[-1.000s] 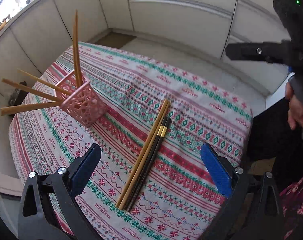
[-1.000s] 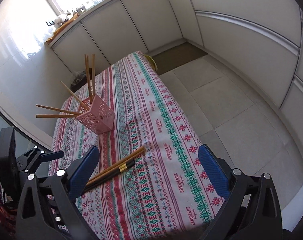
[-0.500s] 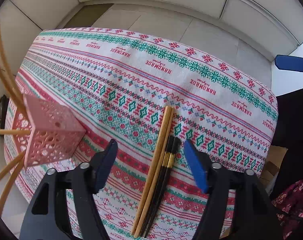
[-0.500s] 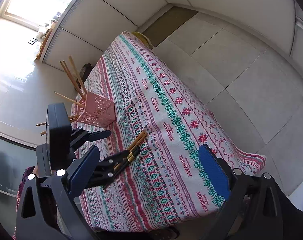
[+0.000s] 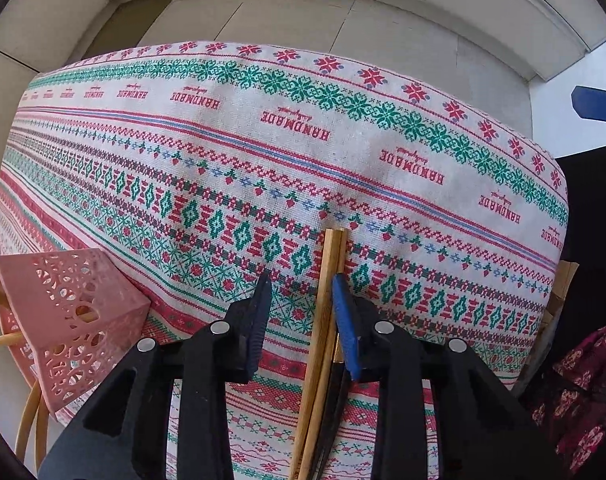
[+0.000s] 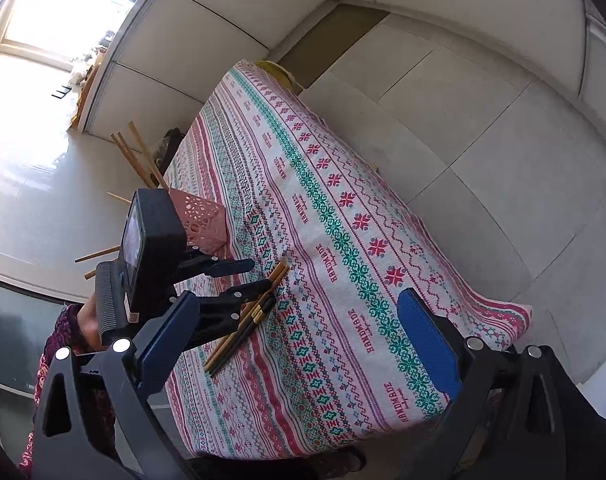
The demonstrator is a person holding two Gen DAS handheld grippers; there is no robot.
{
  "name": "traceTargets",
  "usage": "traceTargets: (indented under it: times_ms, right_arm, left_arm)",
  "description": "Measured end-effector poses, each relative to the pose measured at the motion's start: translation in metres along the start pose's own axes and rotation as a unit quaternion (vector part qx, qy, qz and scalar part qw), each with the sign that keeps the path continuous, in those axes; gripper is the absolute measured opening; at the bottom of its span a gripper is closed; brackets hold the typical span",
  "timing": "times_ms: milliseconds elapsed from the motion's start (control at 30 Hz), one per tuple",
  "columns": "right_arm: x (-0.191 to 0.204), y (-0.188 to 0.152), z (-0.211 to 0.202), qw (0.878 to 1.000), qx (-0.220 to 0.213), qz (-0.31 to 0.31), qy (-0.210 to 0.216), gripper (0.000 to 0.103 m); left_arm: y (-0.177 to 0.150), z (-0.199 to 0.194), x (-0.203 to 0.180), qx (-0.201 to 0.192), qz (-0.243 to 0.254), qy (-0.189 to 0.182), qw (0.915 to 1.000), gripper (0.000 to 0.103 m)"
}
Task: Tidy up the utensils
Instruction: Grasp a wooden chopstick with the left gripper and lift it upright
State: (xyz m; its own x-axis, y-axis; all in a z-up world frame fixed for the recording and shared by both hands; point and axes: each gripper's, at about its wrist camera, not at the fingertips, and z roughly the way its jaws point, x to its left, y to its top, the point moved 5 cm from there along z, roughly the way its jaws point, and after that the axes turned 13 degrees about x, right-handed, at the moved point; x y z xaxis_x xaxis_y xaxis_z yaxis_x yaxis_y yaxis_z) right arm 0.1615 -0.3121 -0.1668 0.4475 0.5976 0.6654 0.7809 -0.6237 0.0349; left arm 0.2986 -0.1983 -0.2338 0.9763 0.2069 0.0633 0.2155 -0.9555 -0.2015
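Observation:
A pair of tan wooden chopsticks [image 5: 327, 280] and a pair of black chopsticks [image 5: 335, 392] lie side by side on the patterned tablecloth [image 5: 263, 152]. My left gripper [image 5: 301, 284] is low over them, jaws narrowed but still apart, with the tan pair between the fingers and close to the right blue pad [image 5: 345, 320]. A pink perforated holder [image 5: 71, 320] with several wooden chopsticks stands to the left. In the right wrist view my right gripper [image 6: 299, 336] is open and empty above the table's near end, and the left gripper [image 6: 243, 280] reaches the chopsticks [image 6: 247, 316].
The tablecloth covers a small table with edges falling off to a tiled floor [image 6: 483, 140] on the far and right sides. White cabinets [image 6: 223, 20] line the walls. The holder [image 6: 201, 220] stands near the table's left edge.
My left gripper has come down to the chopsticks and its jaws have narrowed around the tan pair. The right gripper has tilted and stayed open.

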Motion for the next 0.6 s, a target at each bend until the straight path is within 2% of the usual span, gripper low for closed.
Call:
traceTargets:
  times_ms: [33, 67, 133, 200, 267, 300, 400, 500, 533, 600]
  right_arm:
    - [0.0, 0.0, 0.001, 1.0, 0.0, 0.0, -0.001, 0.096]
    - [0.0, 0.001, 0.0, 1.0, 0.0, 0.0, -0.002, 0.096]
    - [0.0, 0.001, 0.001, 1.0, -0.001, 0.001, -0.005, 0.096]
    - [0.0, 0.001, 0.002, 1.0, -0.001, 0.001, -0.01, 0.096]
    - [0.0, 0.001, 0.004, 1.0, 0.0, 0.001, -0.016, 0.096]
    - [0.001, 0.0, 0.005, 1.0, 0.001, -0.001, -0.019, 0.096]
    - [0.003, 0.0, 0.011, 0.999, 0.005, -0.006, -0.033, 0.096]
    - [0.007, 0.001, 0.02, 0.999, 0.013, -0.006, -0.038, 0.096]
    - [0.011, 0.002, 0.025, 0.999, 0.019, -0.008, -0.036, 0.096]
    - [0.022, 0.002, 0.039, 0.999, 0.038, -0.014, -0.032, 0.096]
  left_arm:
    - [0.0, 0.002, 0.0, 0.003, 0.002, -0.013, 0.9999, 0.031]
    - [0.001, 0.009, -0.003, 0.017, 0.007, -0.01, 0.9998, 0.03]
    - [-0.003, 0.011, -0.005, 0.007, 0.011, -0.005, 0.9999, 0.028]
    - [-0.004, 0.014, 0.004, 0.002, -0.029, -0.041, 0.9987, 0.027]
    - [-0.009, 0.016, 0.012, -0.011, -0.068, -0.06, 0.9958, 0.017]
    - [-0.012, 0.017, 0.016, -0.02, -0.088, -0.071, 0.9934, 0.015]
    - [-0.025, 0.021, 0.021, -0.049, -0.131, -0.097, 0.9854, 0.014]
    - [-0.046, 0.025, 0.019, -0.078, -0.172, -0.101, 0.9768, 0.013]
    - [-0.054, 0.024, 0.02, -0.095, -0.187, -0.107, 0.9719, 0.012]
    - [-0.071, 0.018, 0.023, -0.138, -0.223, -0.143, 0.9544, 0.007]
